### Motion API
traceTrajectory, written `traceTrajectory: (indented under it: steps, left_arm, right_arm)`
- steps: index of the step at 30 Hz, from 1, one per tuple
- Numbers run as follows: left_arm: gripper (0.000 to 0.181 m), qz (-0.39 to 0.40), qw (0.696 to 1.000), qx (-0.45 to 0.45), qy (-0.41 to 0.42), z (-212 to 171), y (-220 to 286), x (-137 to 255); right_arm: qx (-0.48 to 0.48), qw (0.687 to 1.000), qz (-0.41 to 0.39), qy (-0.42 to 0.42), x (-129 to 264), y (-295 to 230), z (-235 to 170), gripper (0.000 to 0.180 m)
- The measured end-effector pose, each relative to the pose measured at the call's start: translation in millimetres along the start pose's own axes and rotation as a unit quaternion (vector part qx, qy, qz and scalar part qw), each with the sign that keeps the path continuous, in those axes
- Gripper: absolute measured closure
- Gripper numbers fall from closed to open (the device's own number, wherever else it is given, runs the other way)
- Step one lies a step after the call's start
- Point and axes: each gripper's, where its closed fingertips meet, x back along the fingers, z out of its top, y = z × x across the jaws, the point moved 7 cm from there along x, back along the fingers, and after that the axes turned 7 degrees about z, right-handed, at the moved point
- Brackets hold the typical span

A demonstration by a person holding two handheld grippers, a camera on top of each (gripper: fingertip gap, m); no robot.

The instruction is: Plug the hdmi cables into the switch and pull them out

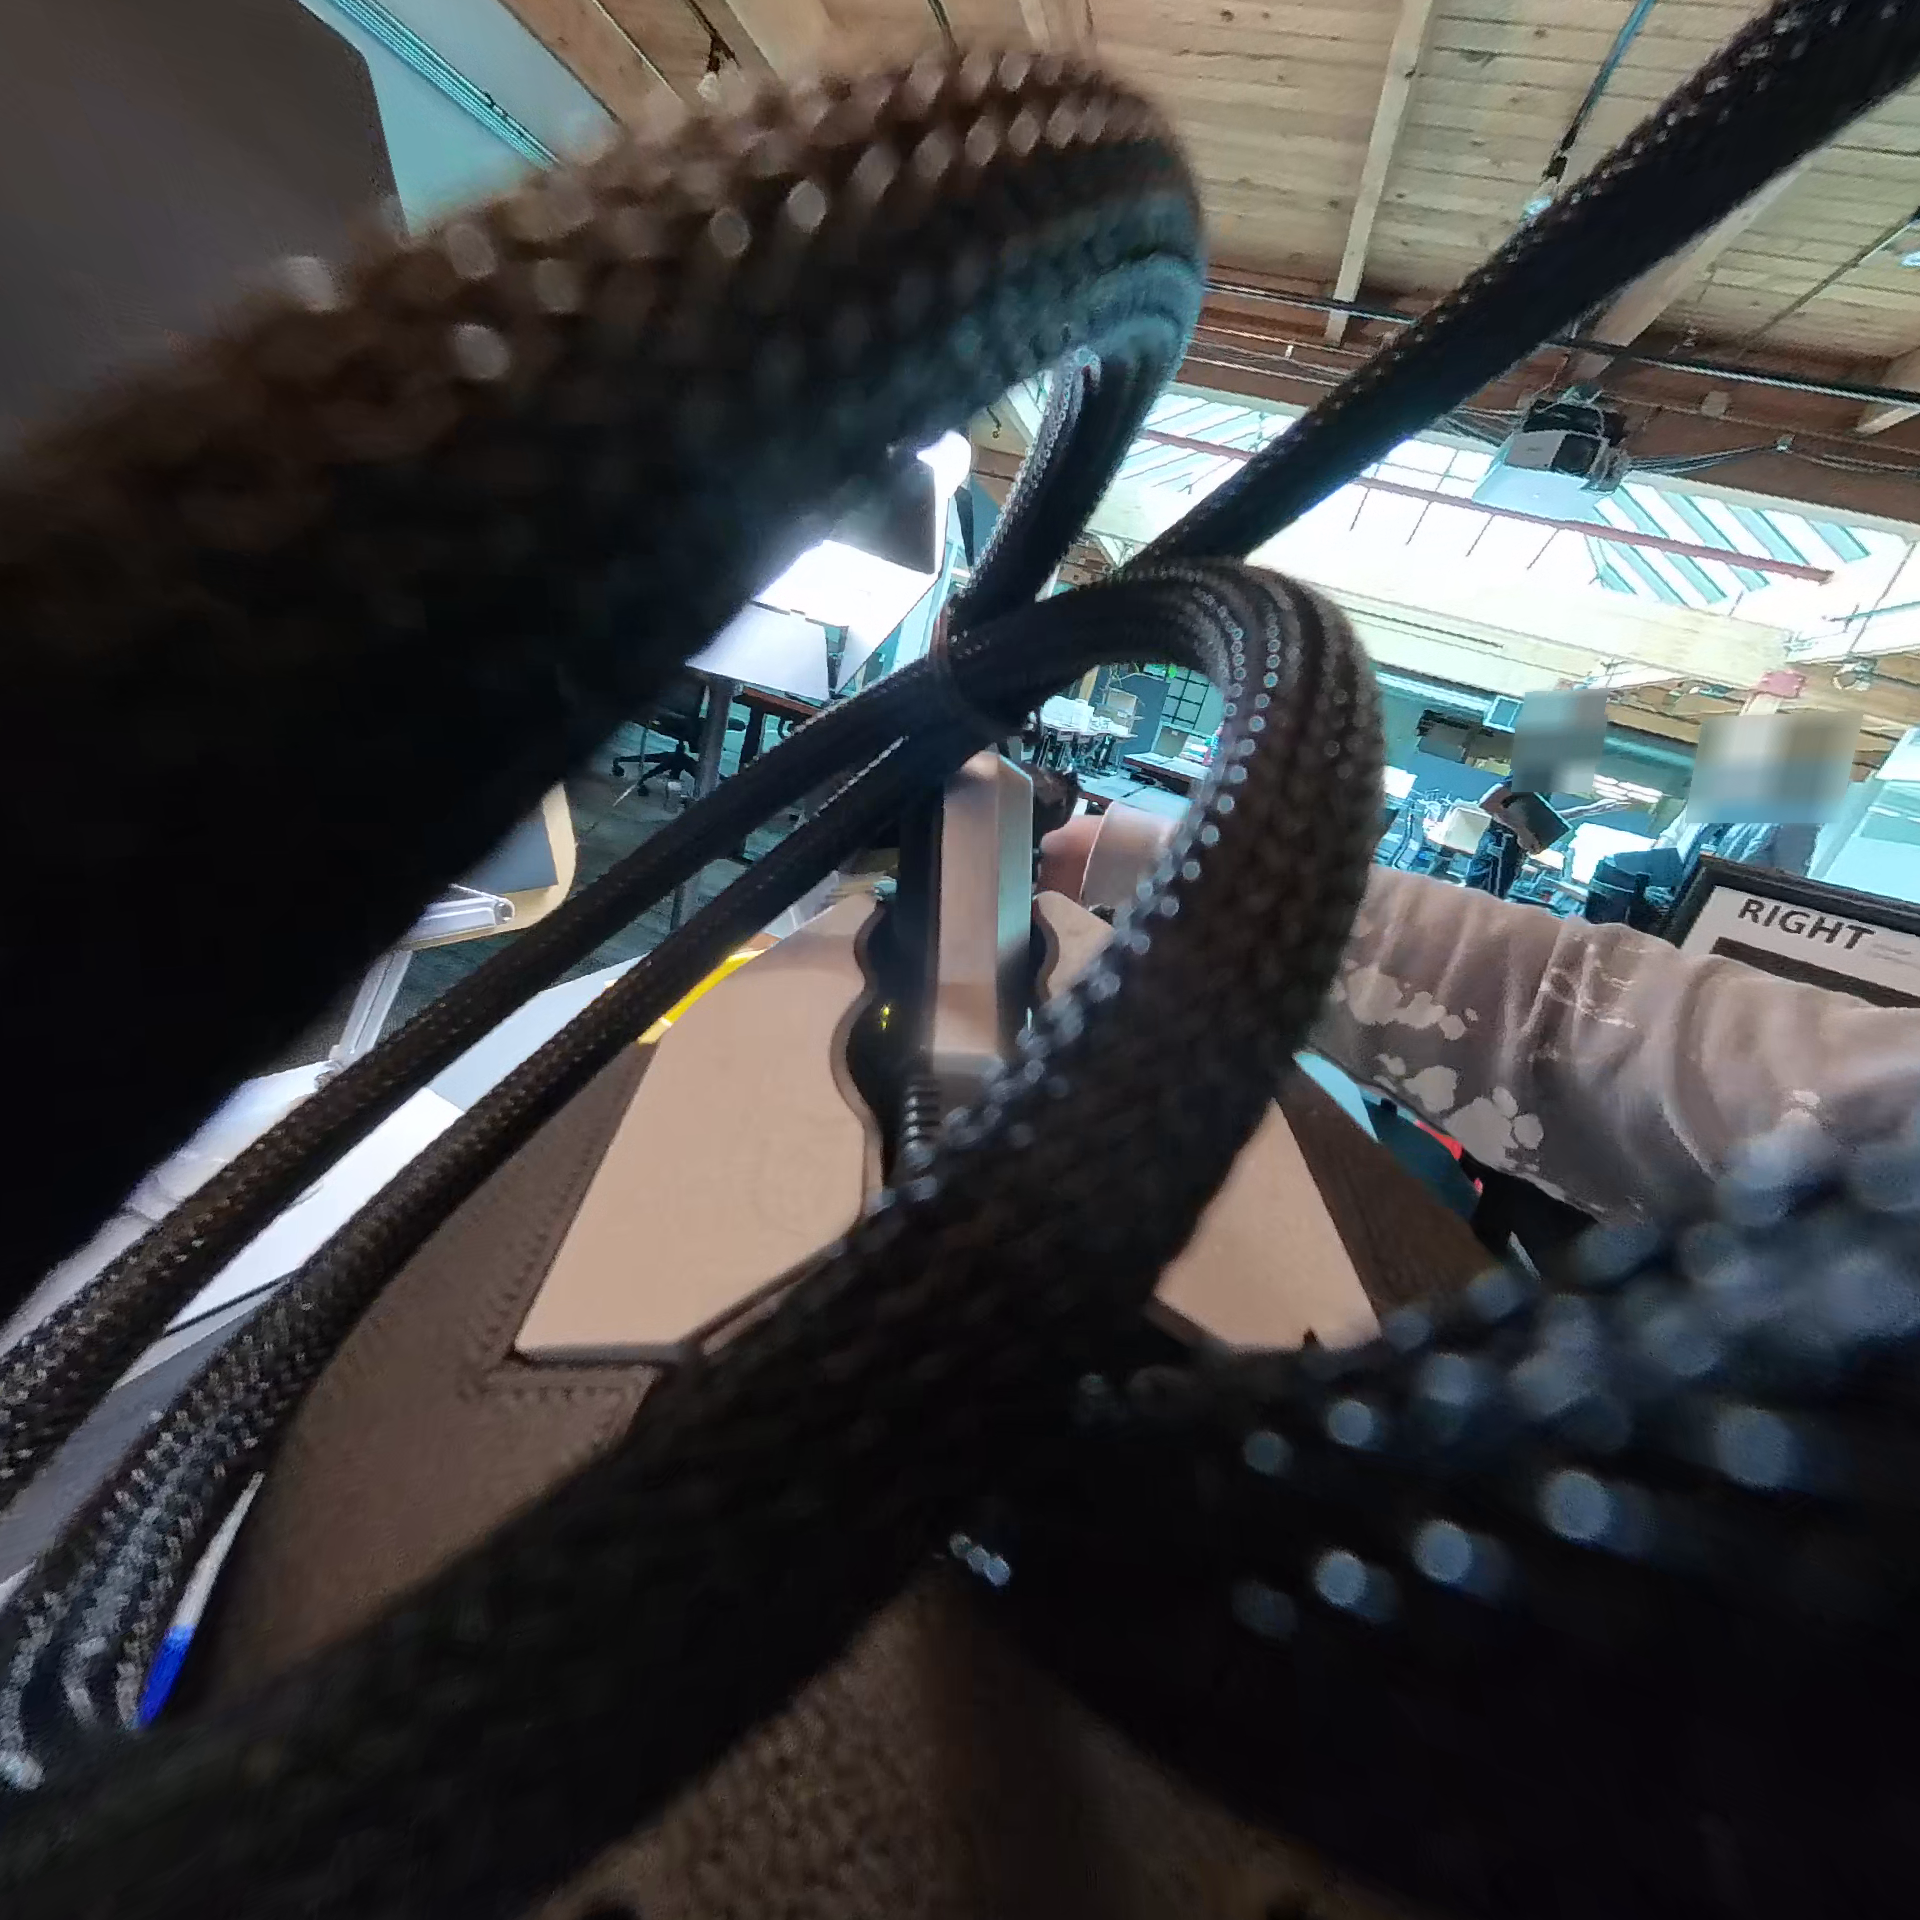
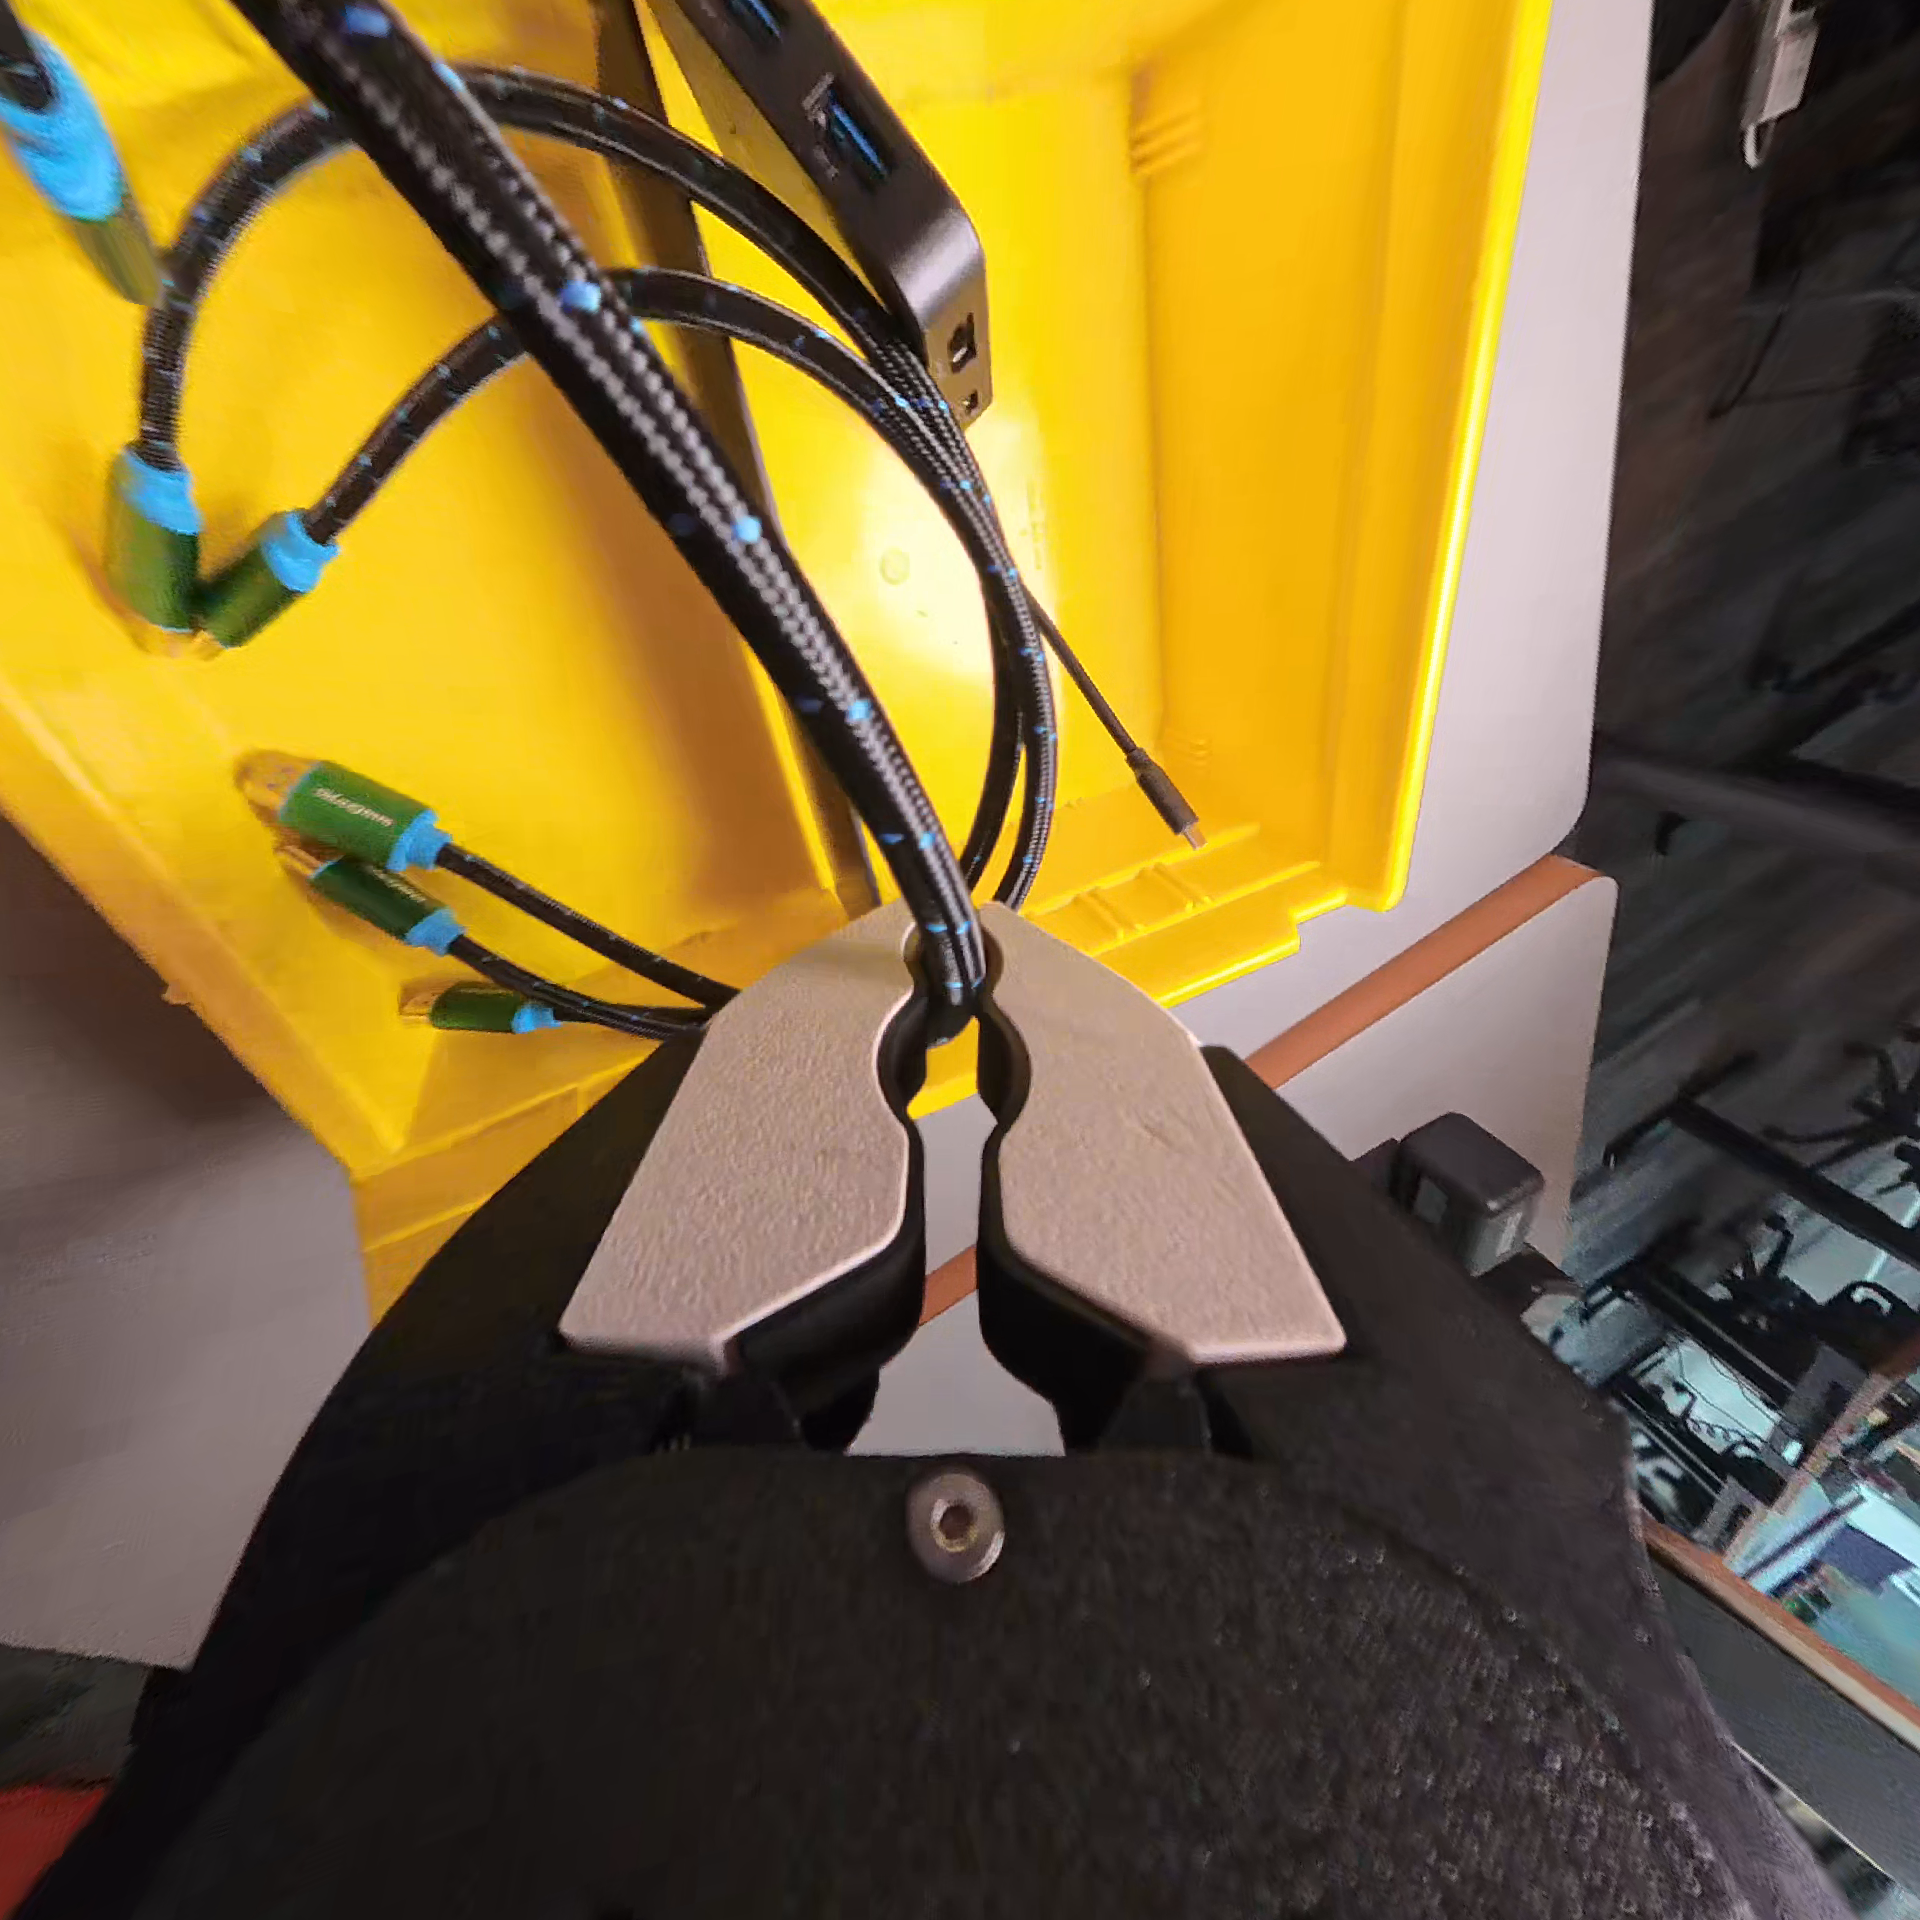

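Note:
In the left wrist view my left gripper (image 1: 961,966) is shut on the grey plug (image 1: 982,883) of a black braided HDMI cable (image 1: 1288,790). The cable's tied coil loops close around the camera and hides much of the view. In the right wrist view my right gripper (image 2: 948,982) is shut on a black braided cable with blue flecks (image 2: 665,416), pinched at the fingertips above a yellow bin (image 2: 1226,468). The black switch (image 2: 894,197) leans in the bin at the top. Several cables with green plugs (image 2: 343,810) lie in the bin at the left.
A thin black cable with a small plug (image 2: 1164,784) hangs from the switch. The bin sits on a white table with a brown edge (image 2: 1434,935). A person's hand and patterned sleeve (image 1: 1558,1029) show at the right of the left wrist view.

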Motion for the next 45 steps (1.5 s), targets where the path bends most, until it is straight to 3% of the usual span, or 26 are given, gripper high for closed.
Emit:
traceTrajectory:
  steps: [6, 10, 14, 18, 21, 26, 32, 42, 45]
  left_arm:
    - [0.158, 0.002, 1.0, 0.008, -0.016, -7.2, -6.0, -5.5]
    - [0.158, -0.004, 0.999, 0.005, -0.036, -14.7, -3.6, -13.2]
    - [0.156, -0.019, 0.996, -0.014, -0.083, -28.0, 1.3, -24.4]
    - [0.156, -0.06, 0.986, -0.036, -0.149, -49.6, 12.7, -39.4]
    - [0.157, -0.091, 0.971, -0.068, -0.21, -70.2, 27.6, -51.6]
    - [0.158, -0.13, 0.945, -0.11, -0.281, -98.6, 52.3, -67.4]
    - [0.158, -0.149, 0.916, -0.138, -0.346, -118.2, 63.2, -70.4]
    - [0.155, -0.131, 0.936, -0.106, -0.309, -105.3, 46.3, -64.4]
    - [0.146, -0.117, 0.943, -0.101, -0.295, -101.1, 40.9, -62.9]
  right_arm:
    - [0.003, 0.999, -0.047, 0.002, -0.1, 5.7, -4.3, 0.14]
    - [-0.02, 0.989, -0.052, 0.14, 44.7, -2.0, 2.9, 0.135]
    - [-0.007, 0.924, 0.009, 0.383, 113.6, -50.2, 37.6, 0.14]
    - [0.069, 0.86, 0.091, 0.497, 164.2, -119.8, 74.9, 0.145]
    - [0.122, 0.841, 0.134, 0.51, 182.7, -162.3, 99.3, 0.144]
    - [0.185, 0.873, 0.136, 0.43, 162.9, -203.1, 125.6, 0.14]
    - [0.233, 0.89, 0.127, 0.371, 146.6, -220.1, 126.8, 0.154]
    - [0.205, 0.88, 0.1, 0.417, 180.5, -207.6, 108.5, 0.163]
    - [0.187, 0.875, 0.09, 0.437, 198.2, -198.0, 103.1, 0.163]
